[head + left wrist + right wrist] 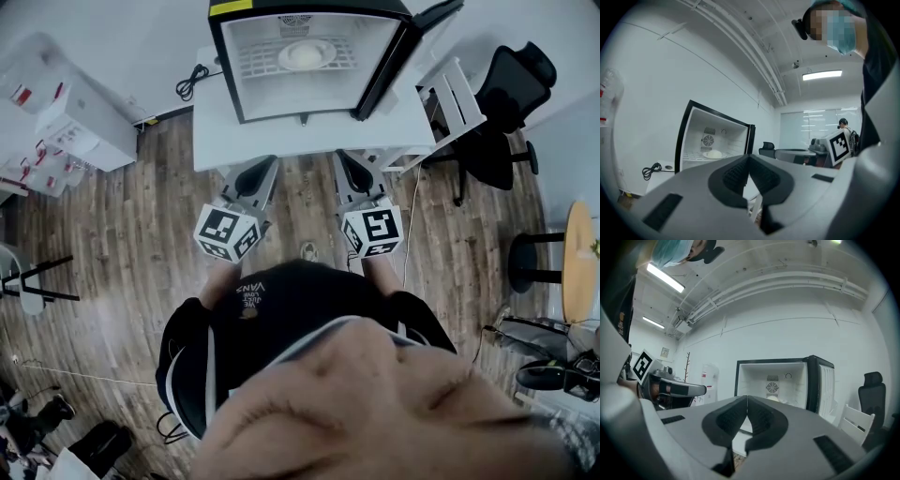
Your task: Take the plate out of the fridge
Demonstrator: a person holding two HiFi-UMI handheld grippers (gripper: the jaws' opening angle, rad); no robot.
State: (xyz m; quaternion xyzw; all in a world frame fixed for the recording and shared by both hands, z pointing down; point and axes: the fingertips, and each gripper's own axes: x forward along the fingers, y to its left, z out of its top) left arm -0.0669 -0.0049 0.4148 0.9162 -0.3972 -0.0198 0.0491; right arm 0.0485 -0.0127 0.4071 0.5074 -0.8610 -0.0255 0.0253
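Plainly, the fridge (pixel 236 75) is seen at the top centre of the head view, set on a white table (pixel 214 141), and its door (pixel 389 56) is swung open toward the upper right. The plate (pixel 307 54) is found inside the open compartment, resting on a wire shelf (pixel 255 62) near the middle, and a pale rounded mound is carried on it. The plate is kept well apart from both grippers.

The left gripper (pixel 255 169) and the right gripper (pixel 349 165) are held side by side in the middle of the head view, just below the table's edge and above a wooden floor (pixel 122 244). Both are pointed toward the fridge. A marker cube (pixel 228 232) is borne on the left one, and another marker cube (pixel 373 230) on the right one.

In the left gripper view, the dark pads are shown pressed together at the lower centre, with nothing caught between them. The fridge interior and the plate are seen beyond them at the left of that frame. In the right gripper view, the jaws are likewise brought together and nothing is held. The open fridge stands at the centre right there, and the plate is partly hidden behind the jaw tips.

A black office chair (pixel 506 112) is placed at the upper right of the head view, and a black cable (pixel 192 82) is coiled on the table at the fridge's left.
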